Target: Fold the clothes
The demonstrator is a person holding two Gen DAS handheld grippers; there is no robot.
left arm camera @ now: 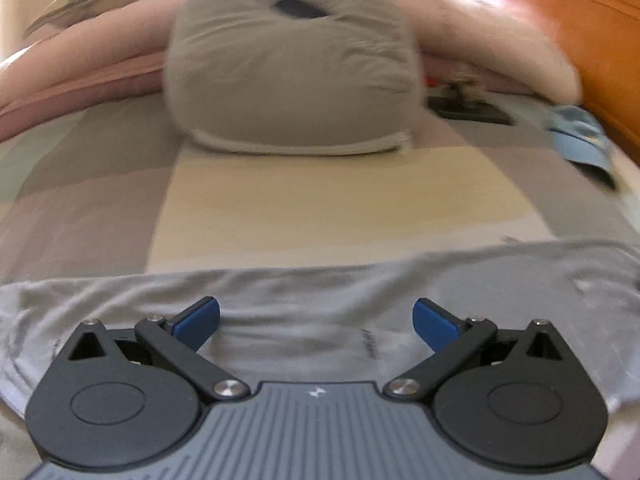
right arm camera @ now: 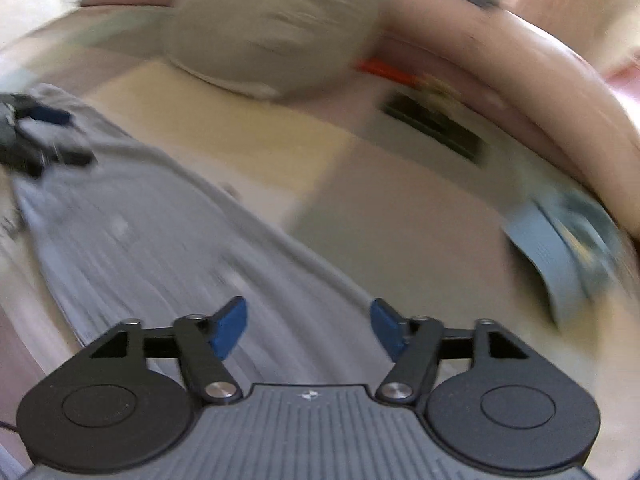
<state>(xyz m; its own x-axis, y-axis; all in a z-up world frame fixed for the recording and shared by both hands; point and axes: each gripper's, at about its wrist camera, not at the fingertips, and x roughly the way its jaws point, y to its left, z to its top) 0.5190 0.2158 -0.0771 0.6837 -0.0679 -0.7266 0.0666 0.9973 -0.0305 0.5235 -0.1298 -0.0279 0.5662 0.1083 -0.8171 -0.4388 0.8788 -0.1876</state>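
Observation:
A light grey garment [left arm camera: 320,292] lies spread flat across the near part of the bed. My left gripper [left arm camera: 316,316] hovers just over its near half, blue pads wide apart and nothing between them. In the blurred right wrist view the same garment [right arm camera: 140,232] runs as a long strip from upper left down to my right gripper [right arm camera: 308,320], which is open above the strip's right end with nothing pinched. The left gripper [right arm camera: 64,138] shows there at the strip's far left end. A rounded grey bundle [left arm camera: 288,80] with a white hem sits farther back.
The bed cover [left arm camera: 340,200] has cream, grey and pink patches. A pink blanket [left arm camera: 80,64] is heaped along the back. A flat black object [left arm camera: 468,110] and a light blue cloth [left arm camera: 580,140] lie at the right, beside an orange-brown board [left arm camera: 560,20].

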